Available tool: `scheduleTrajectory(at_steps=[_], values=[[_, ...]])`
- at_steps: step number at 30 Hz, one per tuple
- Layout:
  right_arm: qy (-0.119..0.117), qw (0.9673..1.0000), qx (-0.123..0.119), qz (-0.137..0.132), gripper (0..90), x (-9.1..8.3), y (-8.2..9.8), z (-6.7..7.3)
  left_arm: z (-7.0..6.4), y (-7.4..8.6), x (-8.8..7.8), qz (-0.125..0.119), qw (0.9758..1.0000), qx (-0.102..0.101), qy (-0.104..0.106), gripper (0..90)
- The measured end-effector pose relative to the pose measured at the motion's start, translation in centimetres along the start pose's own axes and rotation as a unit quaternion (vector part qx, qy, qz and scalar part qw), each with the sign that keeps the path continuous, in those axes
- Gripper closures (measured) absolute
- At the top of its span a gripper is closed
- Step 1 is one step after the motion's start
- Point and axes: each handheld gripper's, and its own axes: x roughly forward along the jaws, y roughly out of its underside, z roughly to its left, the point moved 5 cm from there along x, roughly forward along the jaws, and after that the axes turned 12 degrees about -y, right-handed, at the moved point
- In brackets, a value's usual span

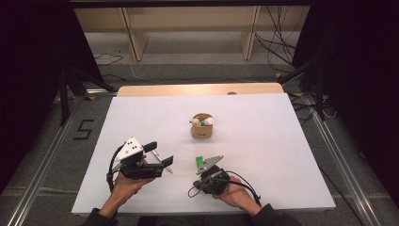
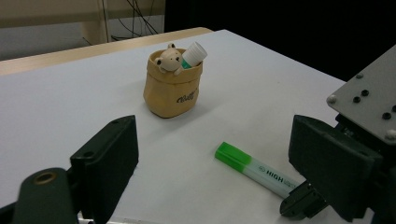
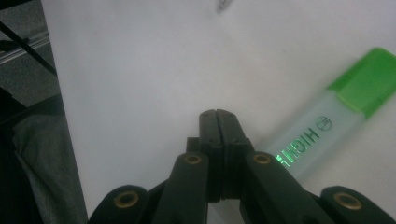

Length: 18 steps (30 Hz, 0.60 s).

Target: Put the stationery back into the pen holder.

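1. Black jaws of the right gripper [image 3: 219, 122] are lying pressed together and pinching nothing; the green highlighter [image 3: 327, 128] is resting on the white table [image 3: 140, 70] just beside them, not between them.
2. Nearer the person than the highlighter, the right gripper [image 1: 210, 170] is sitting low over the table, the highlighter's green cap [image 1: 199, 162] pointing away toward the bear-shaped pen holder [image 1: 202, 126].
3. Left of the highlighter, the left gripper [image 1: 160, 155] is hovering with its jaws spread wide and empty; a thin pen [image 1: 162, 159] is lying under it.
4. Judged step: picking up the highlighter. Doing it well likely means spreading the right jaws first, straddling the barrel mid-length, then closing squarely.
5. Beyond the highlighter, the holder [image 2: 172, 84] is standing upright, already holding a white-capped marker [image 2: 192, 54].
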Motion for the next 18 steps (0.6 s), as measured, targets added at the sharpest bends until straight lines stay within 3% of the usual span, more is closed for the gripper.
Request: scheduleTrajectory(at_steps=[18], values=[[0.043,0.9982,0.001,0.041,90.0,-3.3,2.2,-2.1,0.2,-0.1,-0.1,-0.003,1.0,0.0,-0.004,15.5]])
